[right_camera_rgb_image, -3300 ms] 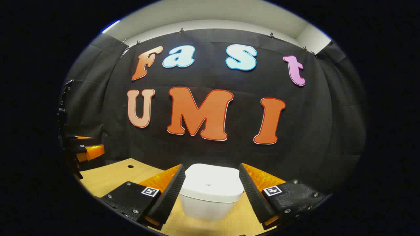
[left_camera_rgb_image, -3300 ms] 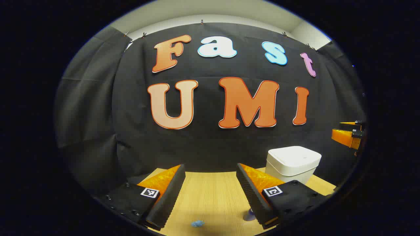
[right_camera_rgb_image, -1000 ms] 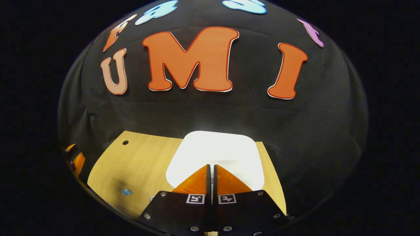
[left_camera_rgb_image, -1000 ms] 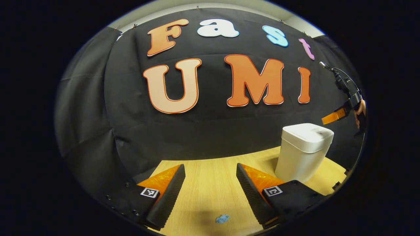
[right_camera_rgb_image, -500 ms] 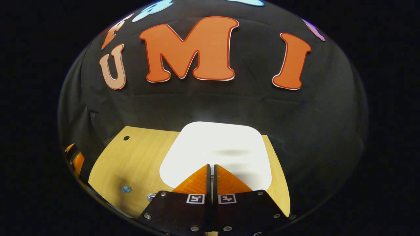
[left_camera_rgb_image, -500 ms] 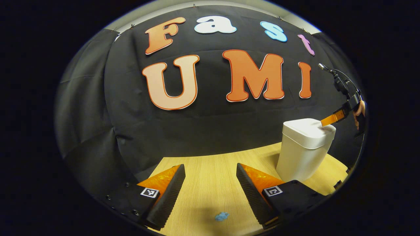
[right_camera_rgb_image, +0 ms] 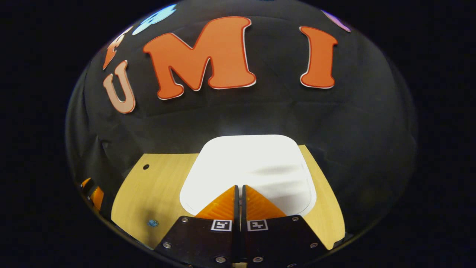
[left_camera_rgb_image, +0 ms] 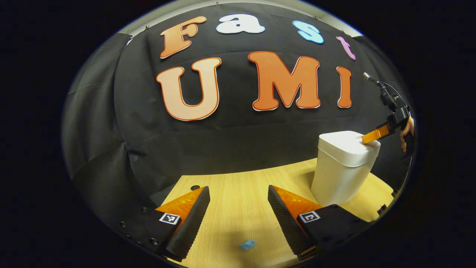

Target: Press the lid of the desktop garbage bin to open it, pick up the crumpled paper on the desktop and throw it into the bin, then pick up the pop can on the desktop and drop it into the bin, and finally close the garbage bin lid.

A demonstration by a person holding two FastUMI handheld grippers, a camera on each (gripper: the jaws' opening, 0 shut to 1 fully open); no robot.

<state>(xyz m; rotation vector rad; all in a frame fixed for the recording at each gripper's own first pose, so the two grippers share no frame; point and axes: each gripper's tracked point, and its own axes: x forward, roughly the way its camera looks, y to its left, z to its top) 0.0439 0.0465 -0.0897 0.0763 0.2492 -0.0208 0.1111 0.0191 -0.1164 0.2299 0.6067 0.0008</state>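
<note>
Closed tight, with its two fingers meeting at their tips and nothing between them, the right claw (right_camera_rgb_image: 238, 188) points down onto the near edge of the lid (right_camera_rgb_image: 253, 163) of the garbage bin (left_camera_rgb_image: 344, 167). In the left gripper view the same claw (left_camera_rgb_image: 366, 139) comes in from the bin's far right side and its tip appears to rest on the lid's right rim, though true contact cannot be confirmed. The lid looks shut and level, so the press that opens it seems under way or about to land. The relation that matters is that the lid lies directly below and ahead of the right claw's tip, so the push goes straight down.

Left of the bin, the left claw (left_camera_rgb_image: 238, 212) hangs spread wide and empty above the table (left_camera_rgb_image: 238, 186). The crumpled paper (left_camera_rgb_image: 247, 244), a small blue wad, lies on the table well left of the bin and just below the gap between those fingers, so the left claw is plainly the nearer one for it. In the right gripper view the paper (right_camera_rgb_image: 152, 223) shows as a blue speck far left of the bin.

The bin is smooth white plastic, a rounded-square tub tapering downward, with a lid that slightly overhangs it. The table is pale wood grain with a small round hole (left_camera_rgb_image: 195, 187) near its back edge. The left claw's fingers (left_camera_rgb_image: 193, 219) have ribbed inner faces.
</note>
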